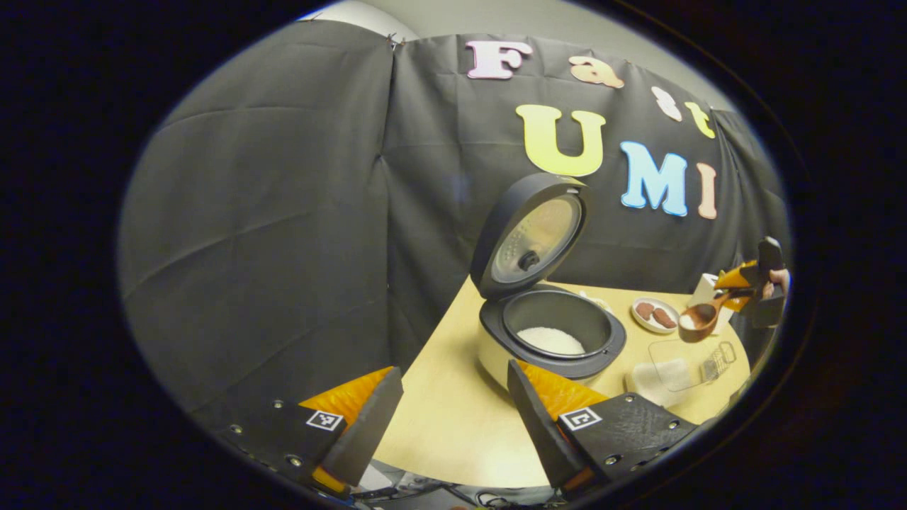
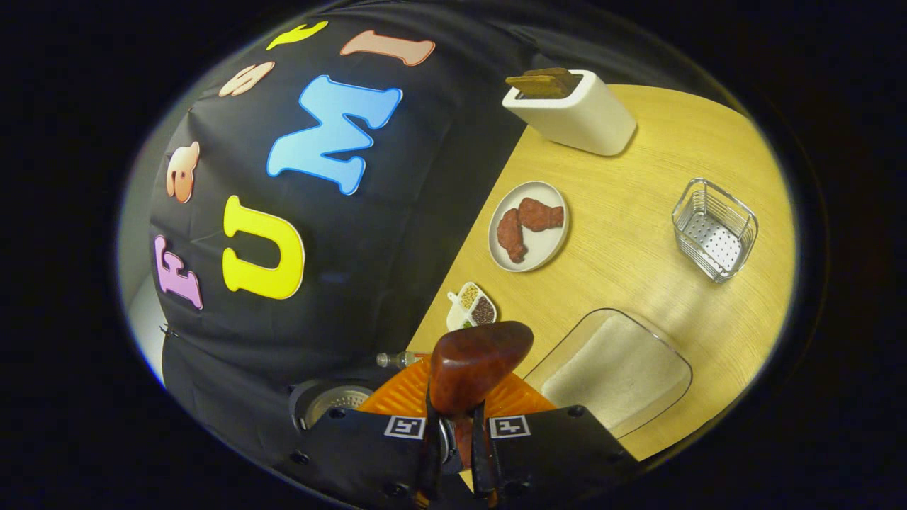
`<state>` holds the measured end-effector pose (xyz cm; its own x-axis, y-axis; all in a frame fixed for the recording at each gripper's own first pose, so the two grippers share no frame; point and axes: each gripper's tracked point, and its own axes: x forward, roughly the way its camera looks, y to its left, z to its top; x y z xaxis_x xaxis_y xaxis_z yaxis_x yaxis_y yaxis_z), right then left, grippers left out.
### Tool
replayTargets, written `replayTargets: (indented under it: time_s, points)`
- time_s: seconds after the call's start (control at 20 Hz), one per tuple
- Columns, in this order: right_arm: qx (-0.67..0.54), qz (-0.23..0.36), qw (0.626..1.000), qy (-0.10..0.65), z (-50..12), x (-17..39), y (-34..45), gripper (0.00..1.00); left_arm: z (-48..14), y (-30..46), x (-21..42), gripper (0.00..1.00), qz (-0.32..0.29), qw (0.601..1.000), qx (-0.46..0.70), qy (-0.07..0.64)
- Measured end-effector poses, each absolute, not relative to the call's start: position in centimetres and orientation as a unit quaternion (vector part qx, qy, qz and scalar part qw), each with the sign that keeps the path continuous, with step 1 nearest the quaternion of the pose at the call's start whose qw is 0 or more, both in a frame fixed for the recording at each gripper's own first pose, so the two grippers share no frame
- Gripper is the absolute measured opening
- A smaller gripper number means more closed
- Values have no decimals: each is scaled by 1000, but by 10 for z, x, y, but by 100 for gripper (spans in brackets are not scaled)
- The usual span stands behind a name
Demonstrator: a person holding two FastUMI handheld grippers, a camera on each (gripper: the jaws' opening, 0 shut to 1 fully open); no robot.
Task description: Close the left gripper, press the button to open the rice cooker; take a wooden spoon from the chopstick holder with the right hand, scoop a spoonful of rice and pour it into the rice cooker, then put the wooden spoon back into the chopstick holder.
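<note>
The rice cooker (image 1: 549, 336) stands on the table with its lid (image 1: 531, 237) raised and white rice in the pot. My left gripper (image 1: 453, 428) is open, near the table's front edge, short of the cooker, with nothing between its fingers. Far right, my right gripper (image 1: 751, 283) holds the wooden spoon (image 1: 701, 319), which carries some white rice, in the air to the right of the cooker. In the right gripper view, the right gripper (image 2: 457, 439) is shut on the spoon's handle, and the spoon's bowl (image 2: 478, 365) hides part of the table. The white chopstick holder (image 2: 574, 110) stands at the table's far end.
A clear container of rice (image 2: 616, 372) lies just below the spoon. A plate with brown pieces (image 2: 528, 227), a small dish of grains (image 2: 471, 304) and a wire basket (image 2: 714, 228) sit on the wooden table (image 2: 638, 184). The booth's black cloth bounds the table's back.
</note>
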<state>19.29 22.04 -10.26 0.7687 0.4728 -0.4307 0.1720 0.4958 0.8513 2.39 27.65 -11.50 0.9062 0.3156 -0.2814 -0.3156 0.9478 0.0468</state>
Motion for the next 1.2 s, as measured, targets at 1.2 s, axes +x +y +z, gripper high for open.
replayTargets:
  time_s: [1.2]
  points:
    - [325, 263, 851, 318, -50, 226, 466, 18, -133, 331, -6, 95, 214, 964, -25, 158]
